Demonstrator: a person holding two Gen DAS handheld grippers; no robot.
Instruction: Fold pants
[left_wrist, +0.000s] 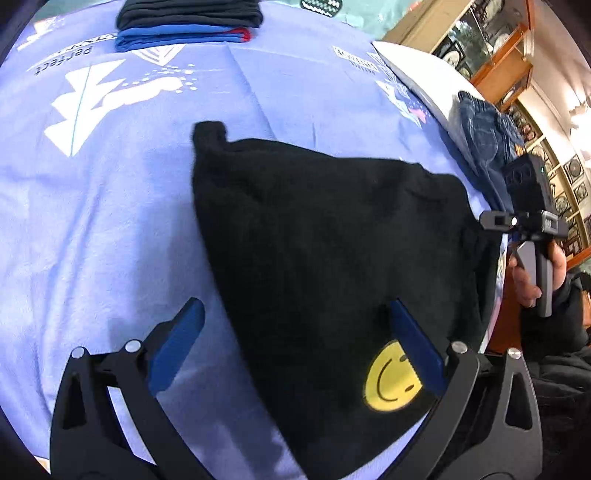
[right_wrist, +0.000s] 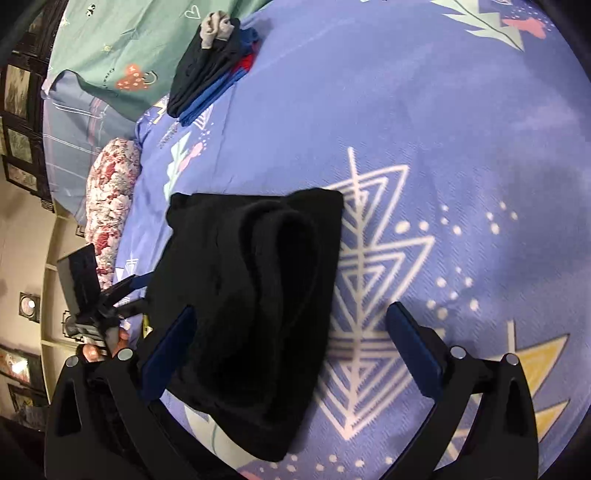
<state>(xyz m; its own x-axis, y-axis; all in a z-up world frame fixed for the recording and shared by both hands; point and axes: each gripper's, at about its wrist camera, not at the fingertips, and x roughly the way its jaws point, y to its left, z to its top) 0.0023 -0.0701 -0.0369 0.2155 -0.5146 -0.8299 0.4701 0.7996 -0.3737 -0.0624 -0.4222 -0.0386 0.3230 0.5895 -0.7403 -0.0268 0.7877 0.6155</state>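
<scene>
Black pants (left_wrist: 325, 236) with a yellow smiley patch (left_wrist: 391, 376) lie folded in a compact bundle on the blue patterned bedsheet (left_wrist: 110, 206). My left gripper (left_wrist: 295, 321) is open just above the near edge of the pants; its right finger is over the fabric by the smiley. In the right wrist view the pants (right_wrist: 251, 302) show a rolled fold on top. My right gripper (right_wrist: 291, 325) is open, its left finger over the pants' edge, its right finger over the sheet. Neither holds anything.
A stack of folded dark and blue clothes (left_wrist: 188, 22) lies at the far side of the bed, also in the right wrist view (right_wrist: 210, 70). Denim jeans (left_wrist: 487, 136) lie by the bed's right edge. A floral pillow (right_wrist: 114, 192) and green cover (right_wrist: 129, 44) lie beyond.
</scene>
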